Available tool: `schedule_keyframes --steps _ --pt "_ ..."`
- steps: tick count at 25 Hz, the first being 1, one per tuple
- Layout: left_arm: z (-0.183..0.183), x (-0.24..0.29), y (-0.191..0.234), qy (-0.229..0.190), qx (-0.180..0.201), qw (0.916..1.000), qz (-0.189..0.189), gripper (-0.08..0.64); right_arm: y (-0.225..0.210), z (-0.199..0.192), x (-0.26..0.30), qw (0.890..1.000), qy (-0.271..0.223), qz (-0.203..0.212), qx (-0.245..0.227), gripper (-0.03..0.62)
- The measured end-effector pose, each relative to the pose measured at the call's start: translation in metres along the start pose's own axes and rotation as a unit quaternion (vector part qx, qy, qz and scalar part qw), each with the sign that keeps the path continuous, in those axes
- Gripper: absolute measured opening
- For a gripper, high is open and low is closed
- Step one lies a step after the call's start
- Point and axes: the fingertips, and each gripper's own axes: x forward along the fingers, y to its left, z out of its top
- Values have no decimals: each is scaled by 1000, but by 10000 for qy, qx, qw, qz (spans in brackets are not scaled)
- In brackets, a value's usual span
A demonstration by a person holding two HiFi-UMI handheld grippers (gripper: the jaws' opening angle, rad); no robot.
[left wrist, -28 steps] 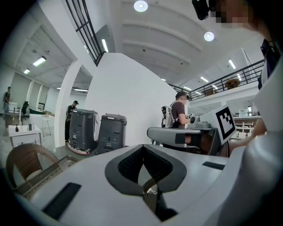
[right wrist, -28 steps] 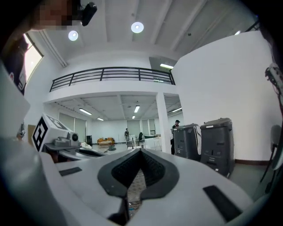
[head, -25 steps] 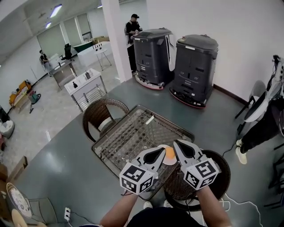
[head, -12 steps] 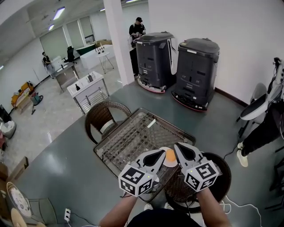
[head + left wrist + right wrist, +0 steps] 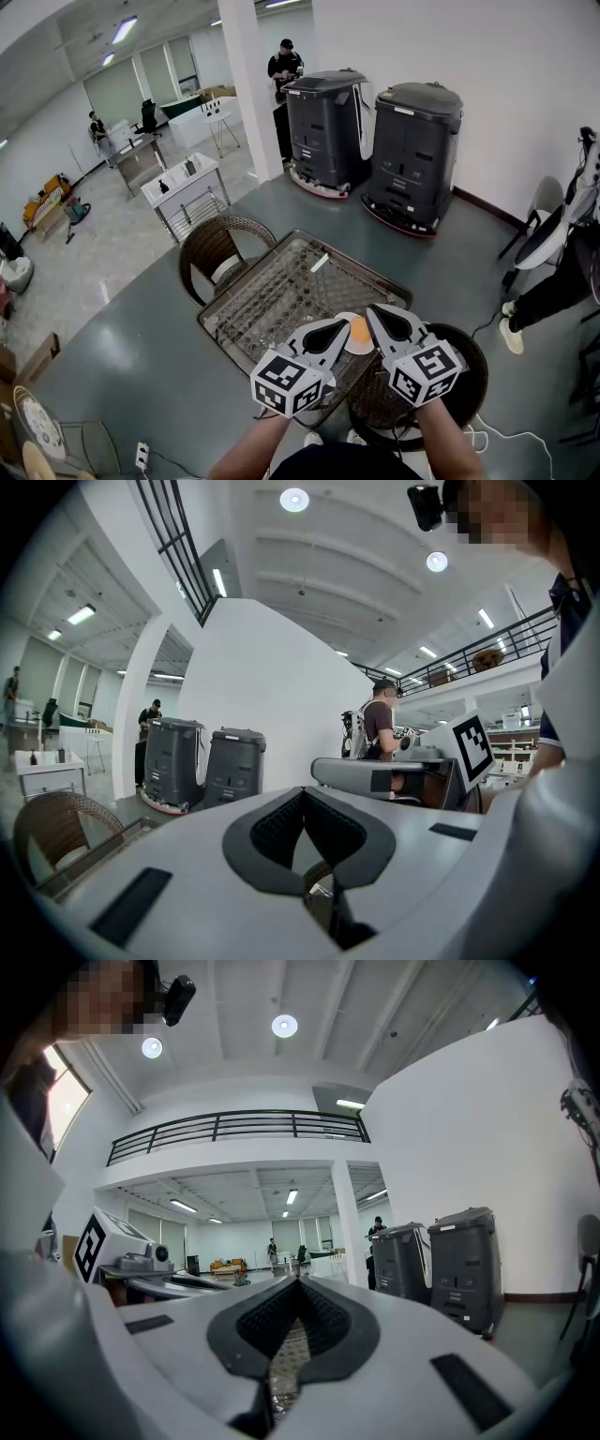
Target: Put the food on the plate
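Though both tools hang close over the near edge of the table (image 5: 272, 291) in the head view, neither holds anything: the left gripper (image 5: 341, 327) and the right gripper (image 5: 377, 316) angle inward toward each other, tips near but apart. In the gap between them sits the orange food (image 5: 358, 326), a round piece with no long axis to line up on. It appears to rest on the small white plate (image 5: 348, 343), though the gripper bodies cover part of the rim. The food lies just ahead of both tips and below them, to the right of the left tool and to the left of the right one. Neither tip is clearly the nearer.

In the left gripper view, the left gripper (image 5: 302, 794) has its jaws pressed together with nothing between the pads. Only wicker shows through the hollow behind them, and the other tool crosses the right of the picture. Food and plate are out of sight under the body.

In the right gripper view, the right gripper (image 5: 295, 1283) is likewise closed and empty, aimed level across the table. The food is hidden below it, so I judge either tool would have to spread its jaws and tip down to reach it
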Motion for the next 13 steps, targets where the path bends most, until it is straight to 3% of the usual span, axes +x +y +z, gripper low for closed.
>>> schedule_keyframes --steps 13 --pt "-11 -3 1 19 -48 10000 29 8 3 -9 -1 10000 19 12 9 3"
